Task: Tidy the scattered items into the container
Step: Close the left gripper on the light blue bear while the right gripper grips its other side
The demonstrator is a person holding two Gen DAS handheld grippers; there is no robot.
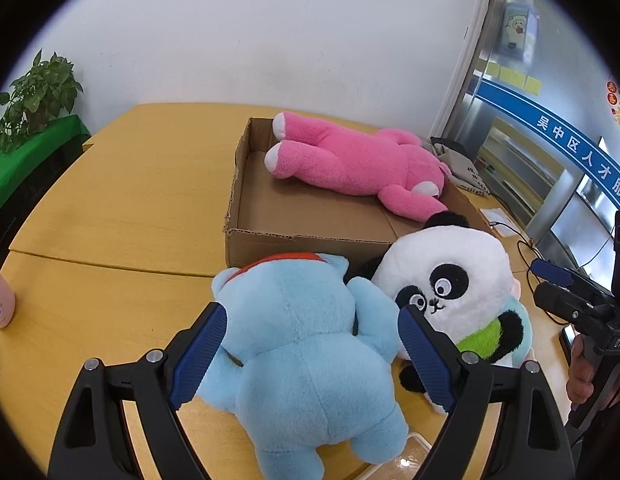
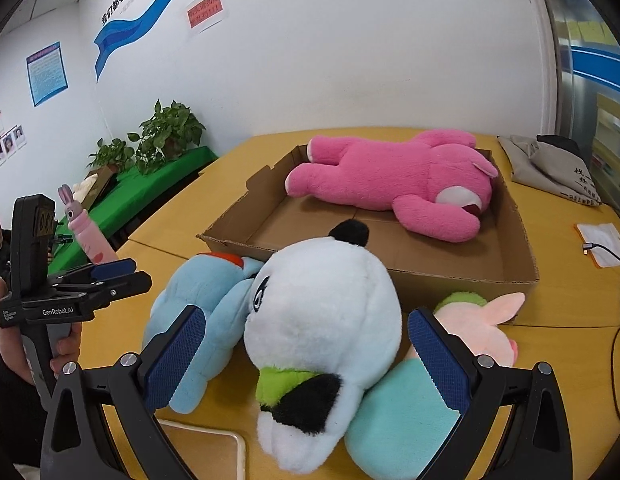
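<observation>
We logged left gripper (image 1: 312, 354) jaws apart, straddling blue plush (image 1: 305, 360); right gripper (image 2: 305, 356) jaws apart, straddling panda plush (image 2: 322, 320); cardboard box (image 2: 430, 268) ahead.

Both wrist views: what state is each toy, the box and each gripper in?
Pink bear: lying in box.
Box: open.
Blue toy: on table, outside box, between open left gripper fingers.
Panda: on table, between open right gripper fingers.

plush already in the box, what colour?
Pink plush, with white foot pads and muzzle; it lies in the cardboard box. Clearest in the right wrist view.
</observation>
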